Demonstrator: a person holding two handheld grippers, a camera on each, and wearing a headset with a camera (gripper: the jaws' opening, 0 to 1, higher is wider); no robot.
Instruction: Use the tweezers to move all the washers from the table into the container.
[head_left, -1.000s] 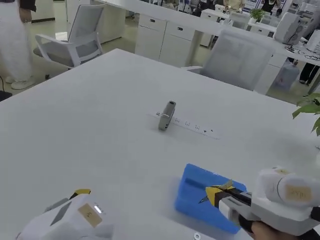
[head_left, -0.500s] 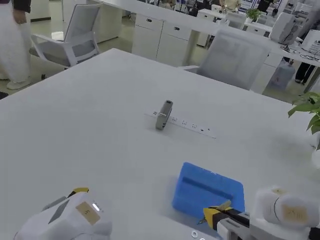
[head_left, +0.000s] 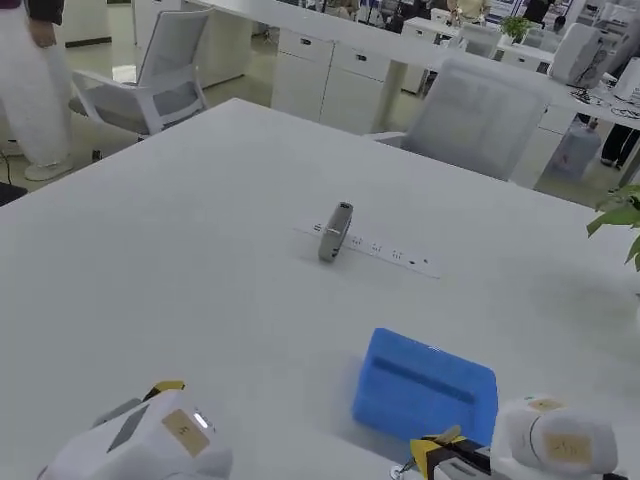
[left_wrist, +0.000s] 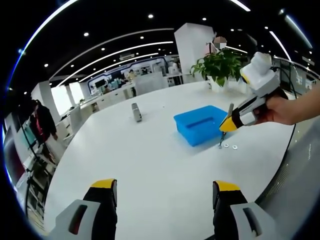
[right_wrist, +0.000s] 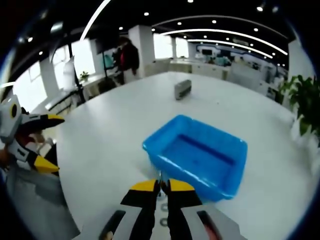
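The right gripper (right_wrist: 160, 186) has its jaws clenched on the tweezers (left_wrist: 220, 139). That squeeze is what presses the tweezer blades together, so the thin tips work in place of the broad jaws, which would be too blunt for such small rings. Seen from the left gripper view, the tweezers point steeply down, with their tip at the table (head_left: 200, 250) just beside at least 2 washers (left_wrist: 226, 146). The washers lie flat on the table near the front wall of the blue container (right_wrist: 197, 155). Whether the tip already pinches a washer is too small to tell.

The container sits close to the washers, so each carry is short. Its floor looks bare from the right gripper view, so I judge the task to be at or near its start, with a pickup in hand.

The left gripper (left_wrist: 165, 200) hangs well apart from the work, low over the near side of the table. Its jaws are spread wide and hold nothing, probably parked there so it does not crowd the tweezers. Thin, flat washers on a smooth top are likely to slide or flip away under a steep tip.
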